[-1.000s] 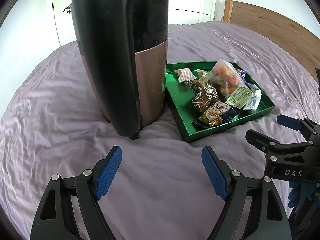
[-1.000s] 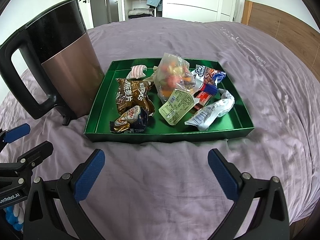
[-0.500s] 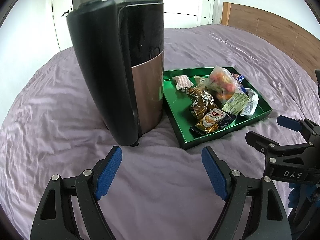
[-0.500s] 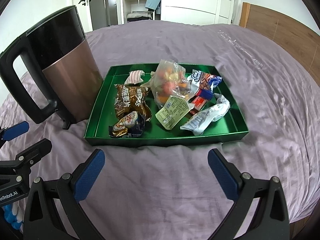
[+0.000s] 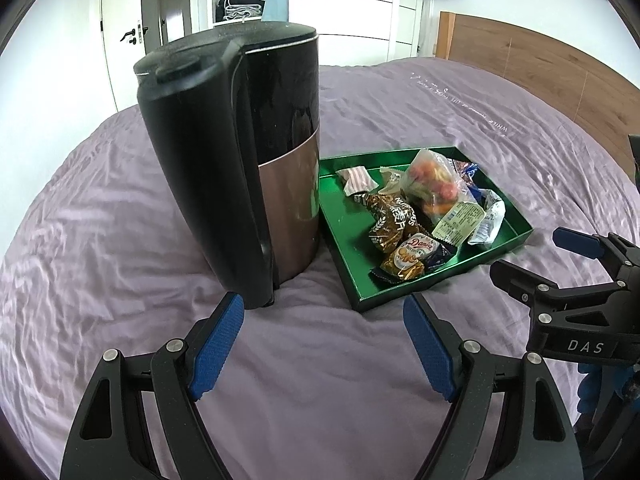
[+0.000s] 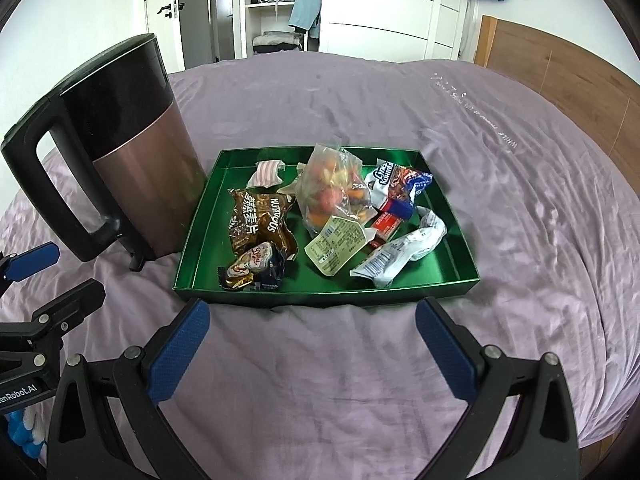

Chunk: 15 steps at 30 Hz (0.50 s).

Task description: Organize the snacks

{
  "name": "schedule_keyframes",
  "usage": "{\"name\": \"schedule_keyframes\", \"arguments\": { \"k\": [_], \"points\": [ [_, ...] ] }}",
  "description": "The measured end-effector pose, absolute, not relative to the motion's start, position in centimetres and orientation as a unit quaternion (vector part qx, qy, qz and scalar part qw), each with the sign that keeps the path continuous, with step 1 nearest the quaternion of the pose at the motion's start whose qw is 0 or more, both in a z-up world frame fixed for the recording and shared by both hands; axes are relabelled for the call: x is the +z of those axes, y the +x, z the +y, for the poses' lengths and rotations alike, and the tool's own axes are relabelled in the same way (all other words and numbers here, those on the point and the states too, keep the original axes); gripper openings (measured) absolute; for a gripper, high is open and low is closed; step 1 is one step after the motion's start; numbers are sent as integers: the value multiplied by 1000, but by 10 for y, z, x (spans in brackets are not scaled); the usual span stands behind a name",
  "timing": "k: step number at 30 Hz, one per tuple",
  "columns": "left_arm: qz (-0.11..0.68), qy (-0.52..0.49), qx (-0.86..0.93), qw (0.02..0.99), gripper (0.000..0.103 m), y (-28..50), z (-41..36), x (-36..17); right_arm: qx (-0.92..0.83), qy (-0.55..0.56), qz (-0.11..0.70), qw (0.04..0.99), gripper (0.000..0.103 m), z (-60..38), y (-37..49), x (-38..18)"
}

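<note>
Both claws spread wide, nothing gripped, over purple bedsheet (image 6: 520, 208).
Left gripper (image 5: 324, 344), right gripper (image 6: 312, 340): bare sheet between pads. Ahead, shallow green metal tray (image 6: 324, 292) of wrapped snacks (image 6: 332, 200), some overlapped; black-and-copper kettle (image 5: 240, 160) hides tray's left edge.

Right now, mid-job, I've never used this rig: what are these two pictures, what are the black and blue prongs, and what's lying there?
Each picture comes from a camera on a hand-held gripper, looking along its two blue-padded fingers. In the left view the left gripper is open and empty; likewise the right gripper in its own view. Both hang above a purple bedsheet. On it sits a green tray of snack packets, with a black and copper kettle standing beside it. Nothing is held.
</note>
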State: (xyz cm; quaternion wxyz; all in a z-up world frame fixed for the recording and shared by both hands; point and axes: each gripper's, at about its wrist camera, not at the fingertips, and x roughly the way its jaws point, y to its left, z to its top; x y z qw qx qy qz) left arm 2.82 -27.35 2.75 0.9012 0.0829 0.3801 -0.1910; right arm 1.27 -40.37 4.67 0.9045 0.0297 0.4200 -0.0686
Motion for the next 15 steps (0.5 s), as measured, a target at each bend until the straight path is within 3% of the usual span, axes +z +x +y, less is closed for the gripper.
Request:
{"name": "schedule_keyframes", "arguments": {
  "k": [15],
  "points": [
    [379, 81, -191, 902, 77, 28, -271, 29, -69, 29, 420, 904, 103, -400, 13, 47]
  ]
}}
